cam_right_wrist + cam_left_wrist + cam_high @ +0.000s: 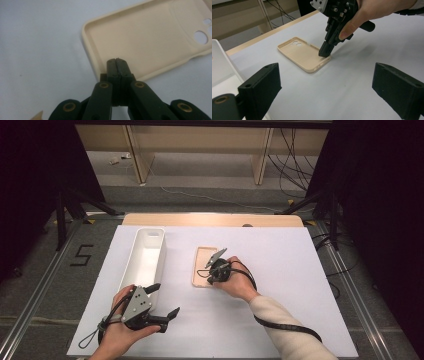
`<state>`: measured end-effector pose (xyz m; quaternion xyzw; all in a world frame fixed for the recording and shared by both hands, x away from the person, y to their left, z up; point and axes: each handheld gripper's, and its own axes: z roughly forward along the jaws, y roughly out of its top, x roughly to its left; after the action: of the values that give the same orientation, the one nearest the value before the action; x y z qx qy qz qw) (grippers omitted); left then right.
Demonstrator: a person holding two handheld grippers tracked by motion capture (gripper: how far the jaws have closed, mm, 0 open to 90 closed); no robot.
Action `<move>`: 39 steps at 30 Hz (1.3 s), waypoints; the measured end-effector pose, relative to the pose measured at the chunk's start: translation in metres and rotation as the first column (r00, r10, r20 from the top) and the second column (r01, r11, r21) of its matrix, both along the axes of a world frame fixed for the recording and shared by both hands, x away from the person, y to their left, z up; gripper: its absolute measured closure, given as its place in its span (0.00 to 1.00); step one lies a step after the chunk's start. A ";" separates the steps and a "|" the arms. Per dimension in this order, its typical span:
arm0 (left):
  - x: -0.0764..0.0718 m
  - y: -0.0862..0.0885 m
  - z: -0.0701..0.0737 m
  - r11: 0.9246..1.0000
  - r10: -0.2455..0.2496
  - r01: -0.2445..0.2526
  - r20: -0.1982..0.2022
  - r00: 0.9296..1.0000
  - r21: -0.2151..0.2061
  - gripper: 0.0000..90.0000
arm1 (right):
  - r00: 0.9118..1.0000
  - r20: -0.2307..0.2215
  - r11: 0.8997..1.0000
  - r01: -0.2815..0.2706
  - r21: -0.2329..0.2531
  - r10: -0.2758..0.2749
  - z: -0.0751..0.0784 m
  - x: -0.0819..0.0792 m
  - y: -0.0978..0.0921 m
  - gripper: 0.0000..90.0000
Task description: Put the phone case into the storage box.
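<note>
Beige phone case [202,265] lengthwise front-back, cutouts far end

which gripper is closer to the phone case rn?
Right. The right gripper has its shut jaws at the near corner of the phone case. The left gripper is open, well off, beside the white bin.

A pale beige, plain and unpatterned, is shown by the phone case [304,53], while the long bin [145,257] beside it is rendered in plain white. The counter [280,270] is covered in a flat, very light lavender-white sheet, with a strip of light wood seen along its far edge. Matte black is worn by the right claw [117,65] and the left claw [164,301], brass-coloured rivets are set in the right one's links, and a grey plate is carried on the left.
</note>
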<state>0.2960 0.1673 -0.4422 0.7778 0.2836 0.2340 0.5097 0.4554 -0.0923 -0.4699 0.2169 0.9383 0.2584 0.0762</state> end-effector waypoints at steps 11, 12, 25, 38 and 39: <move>0.000 0.000 0.000 1.000 -0.001 0.001 0.001 1.000 -0.001 0.08 | 1.000 -0.001 1.000 0.019 0.010 -0.019 -0.001 -0.003 -0.002 1.00; 0.000 0.000 0.000 1.000 -0.001 0.001 0.001 1.000 -0.001 0.08 | 1.000 -0.001 1.000 0.019 0.010 -0.019 -0.001 -0.003 -0.002 1.00; 0.000 0.000 0.000 1.000 0.000 0.000 0.000 1.000 0.001 0.08 | 0.999 0.004 0.999 0.036 0.040 -0.036 -0.001 -0.004 -0.006 0.98; 0.000 0.000 0.000 1.000 -0.001 0.001 -0.001 1.000 0.002 0.09 | 0.992 0.103 0.950 0.038 0.309 -0.074 0.030 -0.022 -0.033 0.48; 0.000 0.000 0.000 1.000 0.000 0.000 -0.002 1.000 0.004 0.09 | 0.991 0.113 0.944 0.035 0.329 -0.076 0.032 -0.023 -0.036 0.45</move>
<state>0.2958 0.1672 -0.4427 0.7790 0.2838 0.2337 0.5079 0.4320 -0.1285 -0.4381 0.2366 0.8696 0.4206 0.1047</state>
